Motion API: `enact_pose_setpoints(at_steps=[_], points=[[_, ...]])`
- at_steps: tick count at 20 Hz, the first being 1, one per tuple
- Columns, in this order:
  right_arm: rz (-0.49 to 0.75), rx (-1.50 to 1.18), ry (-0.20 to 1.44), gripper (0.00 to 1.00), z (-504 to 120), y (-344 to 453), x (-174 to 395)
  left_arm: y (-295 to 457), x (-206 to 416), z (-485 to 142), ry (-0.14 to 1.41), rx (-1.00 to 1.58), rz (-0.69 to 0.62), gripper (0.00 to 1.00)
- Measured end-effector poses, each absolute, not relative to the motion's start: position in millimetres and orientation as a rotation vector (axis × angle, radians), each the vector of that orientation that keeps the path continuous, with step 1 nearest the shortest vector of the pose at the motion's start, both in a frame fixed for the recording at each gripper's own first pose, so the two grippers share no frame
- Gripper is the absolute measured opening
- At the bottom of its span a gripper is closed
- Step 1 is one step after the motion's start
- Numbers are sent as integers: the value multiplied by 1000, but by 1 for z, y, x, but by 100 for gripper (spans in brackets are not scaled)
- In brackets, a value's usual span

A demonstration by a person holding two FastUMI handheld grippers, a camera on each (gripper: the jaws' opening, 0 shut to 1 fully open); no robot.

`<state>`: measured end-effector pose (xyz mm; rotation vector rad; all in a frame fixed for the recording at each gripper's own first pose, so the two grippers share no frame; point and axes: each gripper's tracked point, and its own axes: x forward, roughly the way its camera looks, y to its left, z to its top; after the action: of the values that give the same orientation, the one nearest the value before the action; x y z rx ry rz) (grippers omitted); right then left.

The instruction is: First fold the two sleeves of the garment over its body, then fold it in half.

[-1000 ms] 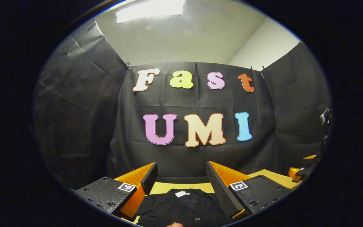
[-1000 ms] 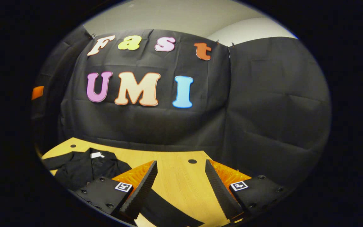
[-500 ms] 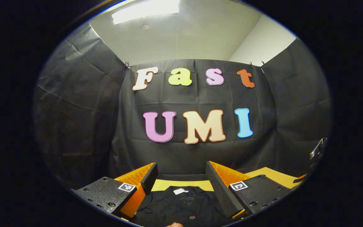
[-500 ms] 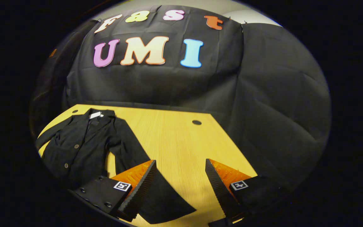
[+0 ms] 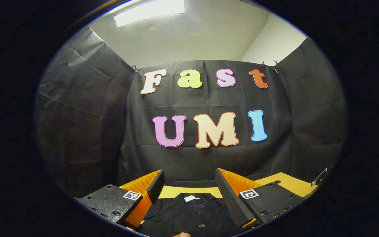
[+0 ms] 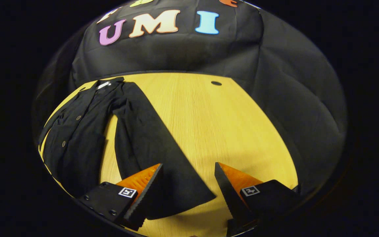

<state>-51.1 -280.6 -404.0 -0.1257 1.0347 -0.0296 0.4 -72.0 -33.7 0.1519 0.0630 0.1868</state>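
Observation:
A black buttoned garment [image 6: 77, 131] lies flat on the wooden table [image 6: 229, 128], collar and white tag toward the booth wall. One long sleeve [image 6: 150, 144] stretches out from the body, and its cuff end lies between the spread fingers of my right gripper [image 6: 188, 194], which hovers above it, open and tilted down. In the left gripper view the garment [image 5: 189, 214] with its white tag lies below my left gripper [image 5: 189, 192], which is open and holds nothing.
A round cable hole [image 6: 216, 83] is set in the table near the far edge. Black cloth walls close the booth on three sides. Bare wood lies right of the sleeve. A fingertip [image 5: 182, 234] peeks in at the bottom of the left gripper view.
My right gripper has tipped downward and come over the sleeve's cuff end, so much more table and garment show. The left gripper has barely moved.

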Motion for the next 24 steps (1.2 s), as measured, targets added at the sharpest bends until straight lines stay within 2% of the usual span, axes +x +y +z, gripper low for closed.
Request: enact_pose_setpoints(at_steps=[4, 5, 6, 10, 12, 13, 17, 24], points=[[-14, -31, 1120, 98, -416, -279, -66, -70, -1, -31, 55, 160, 201, 93], [0, -28, 1104, 95, -415, -279, -62, -69, 0, -31, 55, 161, 202, 95], [25, -34, 1103, 87, -417, -277, -62, -69, -2, -31, 54, 161, 204, 93], [31, -6, 1075, 10, -416, -265, -60, -56, -7, -28, 46, 169, 228, 94], [4, 22, 1088, 6, -416, -263, -62, -47, -7, -27, 40, 177, 239, 92], [-12, 46, 1066, 3, -407, -263, -59, -42, -6, -27, 40, 179, 243, 95], [-78, 122, 969, 3, -367, -260, -28, -16, -6, -28, 47, 176, 255, 94], [-38, 140, 810, 2, -293, -210, 33, 36, -10, -28, 50, 163, 295, 93]])
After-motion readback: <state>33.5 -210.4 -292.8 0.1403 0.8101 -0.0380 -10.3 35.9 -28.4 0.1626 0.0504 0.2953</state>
